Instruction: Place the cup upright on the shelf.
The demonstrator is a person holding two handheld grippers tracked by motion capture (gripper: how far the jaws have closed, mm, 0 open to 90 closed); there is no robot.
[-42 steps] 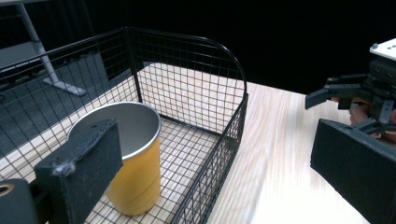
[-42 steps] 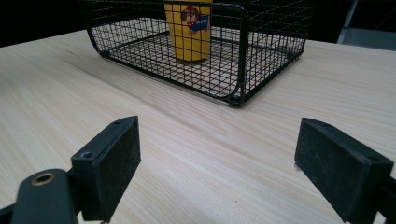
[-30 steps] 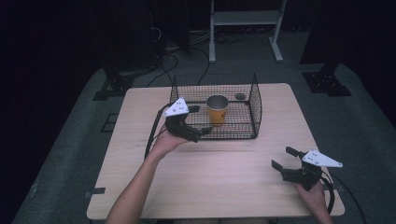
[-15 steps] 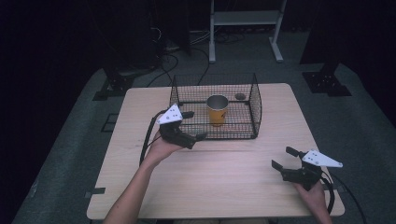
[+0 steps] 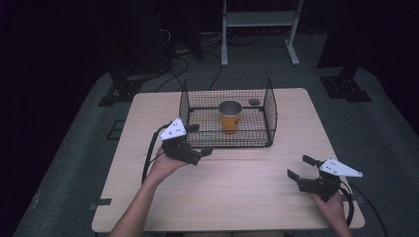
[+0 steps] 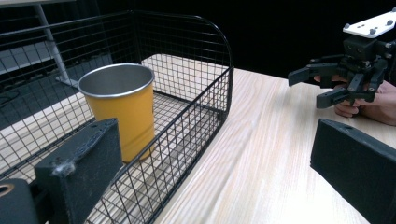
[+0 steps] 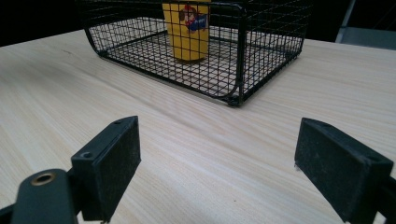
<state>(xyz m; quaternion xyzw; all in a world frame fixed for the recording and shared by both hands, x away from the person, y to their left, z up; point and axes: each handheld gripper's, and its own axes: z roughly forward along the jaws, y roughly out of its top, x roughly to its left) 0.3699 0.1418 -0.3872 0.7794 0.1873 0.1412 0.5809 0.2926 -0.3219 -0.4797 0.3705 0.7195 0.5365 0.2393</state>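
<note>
A yellow cup (image 5: pixel 230 116) with a metal rim and a printed picture stands upright in the wire basket (image 5: pixel 269 106), ahead of the left gripper (image 5: pixel 196 140), jaws released. The right gripper (image 5: pixel 302 167), jaws released, hovers over the desk (image 5: pixel 237 187).

A light wooden table (image 5: pixel 237 197) stands on grey carpet (image 5: pixel 64 163); a small dark round thing (image 5: pixel 254 102) lies on the tabletop just behind the wire wall; a white metal stand (image 5: pixel 259 19) and black cables (image 5: pixel 173 42) sit beyond.
</note>
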